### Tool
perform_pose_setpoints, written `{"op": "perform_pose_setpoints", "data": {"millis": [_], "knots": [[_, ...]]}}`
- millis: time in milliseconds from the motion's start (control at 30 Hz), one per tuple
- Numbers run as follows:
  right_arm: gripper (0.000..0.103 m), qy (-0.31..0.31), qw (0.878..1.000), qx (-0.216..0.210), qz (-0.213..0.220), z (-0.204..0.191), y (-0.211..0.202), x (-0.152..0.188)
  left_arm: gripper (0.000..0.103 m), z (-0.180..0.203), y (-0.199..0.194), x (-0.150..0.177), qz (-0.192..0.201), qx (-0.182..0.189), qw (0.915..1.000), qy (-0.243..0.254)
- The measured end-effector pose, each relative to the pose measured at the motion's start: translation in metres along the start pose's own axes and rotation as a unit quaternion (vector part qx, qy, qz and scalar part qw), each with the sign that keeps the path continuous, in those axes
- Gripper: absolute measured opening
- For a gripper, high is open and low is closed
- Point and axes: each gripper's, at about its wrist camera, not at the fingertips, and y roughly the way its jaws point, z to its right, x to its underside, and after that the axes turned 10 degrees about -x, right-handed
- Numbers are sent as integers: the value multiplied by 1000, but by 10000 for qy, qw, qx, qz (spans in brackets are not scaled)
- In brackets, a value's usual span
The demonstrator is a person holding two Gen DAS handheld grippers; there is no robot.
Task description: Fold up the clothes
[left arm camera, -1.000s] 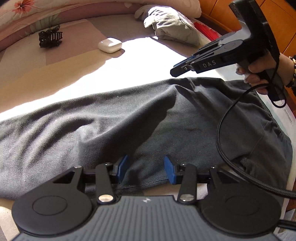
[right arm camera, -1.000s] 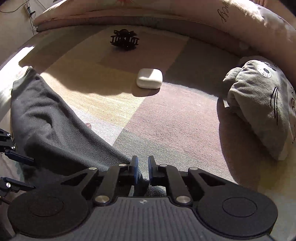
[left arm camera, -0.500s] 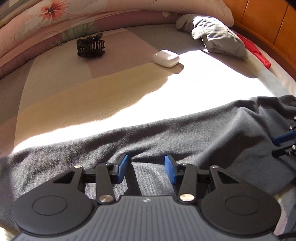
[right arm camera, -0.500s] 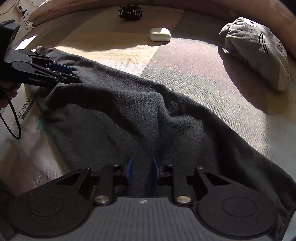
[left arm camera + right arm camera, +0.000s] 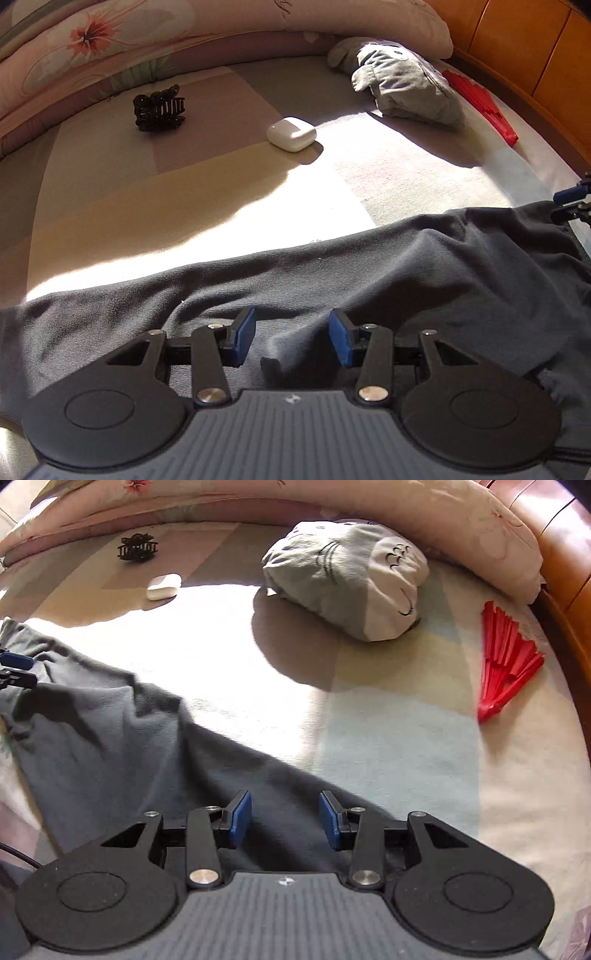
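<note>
Two grippers over dark grey trousers (image 5: 369, 266) on bed (image 5: 406, 184) | left gripper (image 5: 291, 341) jaws apart, fabric ridge between, unpinched | right gripper (image 5: 284, 819) jaws opening, cloth beneath | earbud case (image 5: 291, 133) 12 o'clock

dark garment (image 5: 369, 273) runs off the left wrist view's edges.

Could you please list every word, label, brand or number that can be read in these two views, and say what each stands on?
No readable words or numbers in either view.
Left claw body: a small pale emblem, no letters.
Right claw body: the same emblem, no letters.
Grey cushion: drawn whiskers and paw marks only.
Floral pillow: a dark scribble, too blurred to read.
</note>
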Motion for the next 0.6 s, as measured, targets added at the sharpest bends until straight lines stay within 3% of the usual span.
{"op": "perform_pose_setpoints", "data": {"millis": [100, 267, 333, 367, 400, 533, 600], "knots": [[56, -387, 9988, 98, -267, 33, 11, 4, 44, 24, -7, -1, -89, 308, 9994, 142], [59, -737, 9935, -493, -720, 52, 34, 10, 45, 76, -8, -1, -188, 615, 9952, 740], [42, -716, 9919, -720, -761, 55, 39, 11, 45, 92, -7, -2, -191, 705, 9933, 900], [13, -675, 9923, -754, -717, 55, 38, 11, 45, 99, -6, -3, -207, 744, 9925, 943], [4, -607, 9936, -716, -635, 54, 36, 11, 45, 105, -5, -4, -221, 775, 9920, 973], [4, -230, 9987, -260, -366, 65, 33, 14, 45, 125, 0, -11, -268, 867, 9904, 1039], [4, 153, 9991, -271, -278, 76, 33, 19, 45, 132, 3, -15, -297, 879, 9898, 1078]]}}
